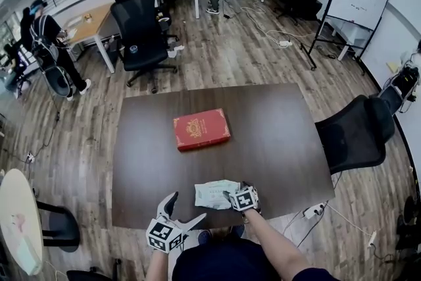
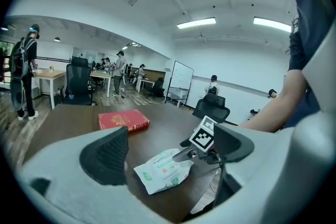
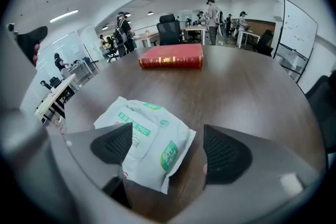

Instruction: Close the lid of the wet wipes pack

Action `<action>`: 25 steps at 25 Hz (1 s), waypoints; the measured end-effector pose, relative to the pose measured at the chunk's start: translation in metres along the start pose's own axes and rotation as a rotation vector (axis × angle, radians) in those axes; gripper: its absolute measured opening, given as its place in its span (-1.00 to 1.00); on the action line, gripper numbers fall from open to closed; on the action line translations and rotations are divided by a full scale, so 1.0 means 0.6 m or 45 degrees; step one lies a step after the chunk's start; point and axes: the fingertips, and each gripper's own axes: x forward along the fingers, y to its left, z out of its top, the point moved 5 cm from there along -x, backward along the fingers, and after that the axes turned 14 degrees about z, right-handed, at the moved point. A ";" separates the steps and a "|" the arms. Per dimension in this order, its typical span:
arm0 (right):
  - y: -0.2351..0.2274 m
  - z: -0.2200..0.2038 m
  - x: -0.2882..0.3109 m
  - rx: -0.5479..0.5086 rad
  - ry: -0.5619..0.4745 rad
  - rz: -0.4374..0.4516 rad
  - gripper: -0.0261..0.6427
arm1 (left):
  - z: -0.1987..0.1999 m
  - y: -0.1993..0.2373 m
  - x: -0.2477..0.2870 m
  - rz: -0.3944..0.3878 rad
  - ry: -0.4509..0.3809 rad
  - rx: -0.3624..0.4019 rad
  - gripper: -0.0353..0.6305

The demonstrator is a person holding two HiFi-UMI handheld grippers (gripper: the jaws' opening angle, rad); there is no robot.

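1. The right claw (image 3: 168, 136) is held over the near edge of the surface (image 1: 276, 135) and tilted steeply downward. The forearm (image 1: 273, 243) behind it is extended from the lower edge of the head view.
2. Its jaws are spread. The wet wipes pack (image 1: 214, 193) lies below and between them. The pad at the left of the right gripper view overlaps the pack's printed top face. The other pad stands clear of the pack's edge, over bare surface, so no pinch is made. In the left gripper view, one jaw tip is seen resting on the top of the pack.
3. The left claw (image 2: 169, 136) is held above the surface, to the left of the pack, and pointed slightly downward toward it. Its jaws are spread and nothing is gripped. The pack is seen through the gap, beyond the pads.
4. The pack lies flat near the surface's near edge. Whether its lid is fully down cannot be determined.
5. A red book (image 1: 201, 129) lies at the middle of the surface, well apart from the pack.
6. A black office chair (image 1: 355, 135) stands beside the surface's right edge.
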 end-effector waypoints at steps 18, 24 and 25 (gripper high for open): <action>0.141 0.026 -0.332 -0.088 -0.502 0.202 0.44 | 0.003 -0.031 -0.005 -0.083 -0.006 0.010 0.62; 0.131 0.009 -0.356 -0.062 -0.556 0.152 0.44 | -0.010 -0.031 -0.016 -0.091 0.009 0.010 0.62; 0.131 0.008 -0.360 -0.063 -0.555 0.146 0.44 | -0.013 -0.031 -0.016 -0.093 0.014 0.011 0.62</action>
